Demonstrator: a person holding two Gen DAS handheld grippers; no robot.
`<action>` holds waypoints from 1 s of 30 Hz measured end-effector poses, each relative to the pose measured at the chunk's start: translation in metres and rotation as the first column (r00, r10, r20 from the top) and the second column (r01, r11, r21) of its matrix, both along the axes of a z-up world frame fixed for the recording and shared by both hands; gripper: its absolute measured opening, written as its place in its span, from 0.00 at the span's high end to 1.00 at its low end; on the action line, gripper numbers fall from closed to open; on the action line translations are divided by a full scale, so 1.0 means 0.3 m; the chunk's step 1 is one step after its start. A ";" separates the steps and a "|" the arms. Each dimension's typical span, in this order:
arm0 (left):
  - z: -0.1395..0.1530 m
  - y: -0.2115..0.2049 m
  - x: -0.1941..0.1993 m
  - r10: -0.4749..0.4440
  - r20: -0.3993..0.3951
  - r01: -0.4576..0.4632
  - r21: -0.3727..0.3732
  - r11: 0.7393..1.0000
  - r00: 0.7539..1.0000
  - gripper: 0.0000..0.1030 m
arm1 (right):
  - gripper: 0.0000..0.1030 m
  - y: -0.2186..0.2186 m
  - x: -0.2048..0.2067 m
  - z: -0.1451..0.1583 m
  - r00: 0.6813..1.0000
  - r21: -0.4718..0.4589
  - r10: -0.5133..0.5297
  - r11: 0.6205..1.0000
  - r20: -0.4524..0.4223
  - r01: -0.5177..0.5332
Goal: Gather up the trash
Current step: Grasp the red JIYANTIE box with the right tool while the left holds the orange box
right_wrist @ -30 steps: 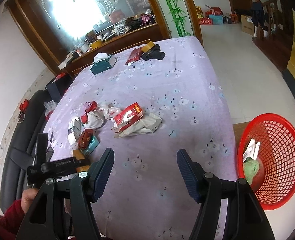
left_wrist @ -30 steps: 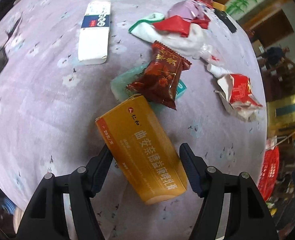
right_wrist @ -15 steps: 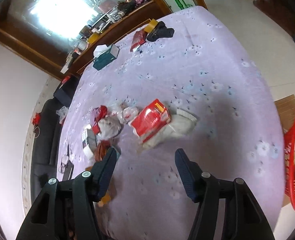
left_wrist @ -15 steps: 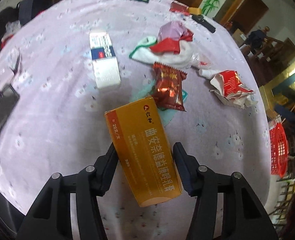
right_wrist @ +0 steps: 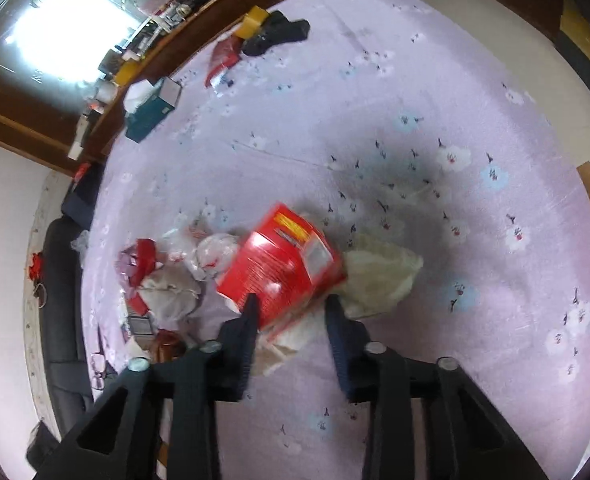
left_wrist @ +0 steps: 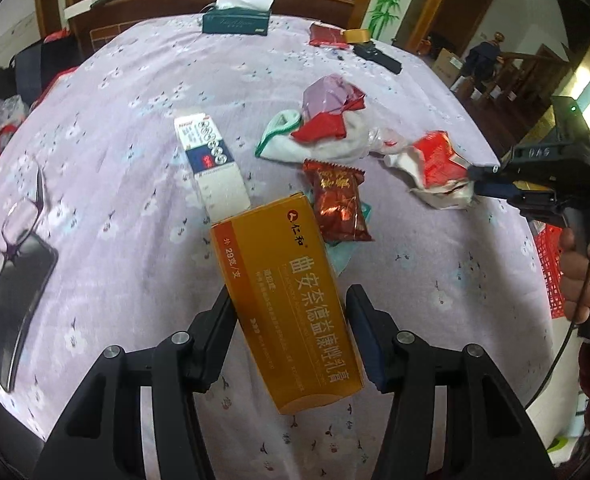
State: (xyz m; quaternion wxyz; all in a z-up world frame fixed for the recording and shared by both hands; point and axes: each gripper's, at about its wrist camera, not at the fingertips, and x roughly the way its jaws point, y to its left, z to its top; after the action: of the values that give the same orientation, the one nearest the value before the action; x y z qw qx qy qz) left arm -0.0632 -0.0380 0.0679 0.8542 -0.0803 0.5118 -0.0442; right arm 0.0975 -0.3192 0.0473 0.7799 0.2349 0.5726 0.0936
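My left gripper [left_wrist: 291,312] is shut on an orange carton [left_wrist: 287,300] and holds it tilted above the lilac flowered tablecloth [left_wrist: 135,80]. My right gripper [right_wrist: 291,304] is down on a crumpled red packet [right_wrist: 283,268] that lies on white paper [right_wrist: 379,276]. Its jaws are closing, and the packet's near end is pinched between them. In the left wrist view the right gripper [left_wrist: 475,180] bites the edge of that red packet [left_wrist: 435,156], with a person's hand behind it. A dark red snack wrapper [left_wrist: 339,204], a white and blue box [left_wrist: 211,160] and a heap of cloth and wrappers [left_wrist: 327,120] lie beyond the carton.
A phone [left_wrist: 15,300] and glasses [left_wrist: 19,216] lie at the left edge. At the far end are a green tissue box [left_wrist: 235,20] and a black object [left_wrist: 377,58]. A red mesh basket [left_wrist: 551,272] stands off the right side of the table.
The left jaws closed on the orange carton and raised it off the cloth. The right gripper came down from over the table edge to the red packet, and its jaws narrowed around it.
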 end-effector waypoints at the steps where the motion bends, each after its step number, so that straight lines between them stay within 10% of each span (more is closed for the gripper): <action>1: 0.006 0.000 0.001 -0.008 0.008 0.008 0.003 1.000 1.000 0.48 | 0.84 0.004 -0.007 0.000 1.000 -0.008 0.004 1.000 0.004 -0.004; 16: 0.034 -0.075 0.036 -0.091 0.041 0.091 0.005 0.996 0.995 0.48 | 0.98 -0.025 -0.151 0.160 0.985 -0.002 0.058 0.998 0.163 -0.058; 20: 0.047 -0.079 0.024 -0.099 0.050 0.098 0.018 0.995 0.994 0.48 | 0.47 -0.031 -0.039 0.147 0.975 -0.046 0.126 0.992 0.184 -0.119; 30: 0.051 -0.030 -0.005 -0.049 0.041 0.047 0.044 0.998 0.998 0.48 | 0.47 0.042 0.205 -0.033 0.929 0.058 0.354 0.930 0.109 -0.362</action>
State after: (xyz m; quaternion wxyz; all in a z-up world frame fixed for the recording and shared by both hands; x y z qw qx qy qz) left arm -0.0646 -0.0471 0.0832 0.8650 -0.0485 0.4963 -0.0553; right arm 0.1590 -0.3066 0.0374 0.7670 0.1515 0.5631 0.2676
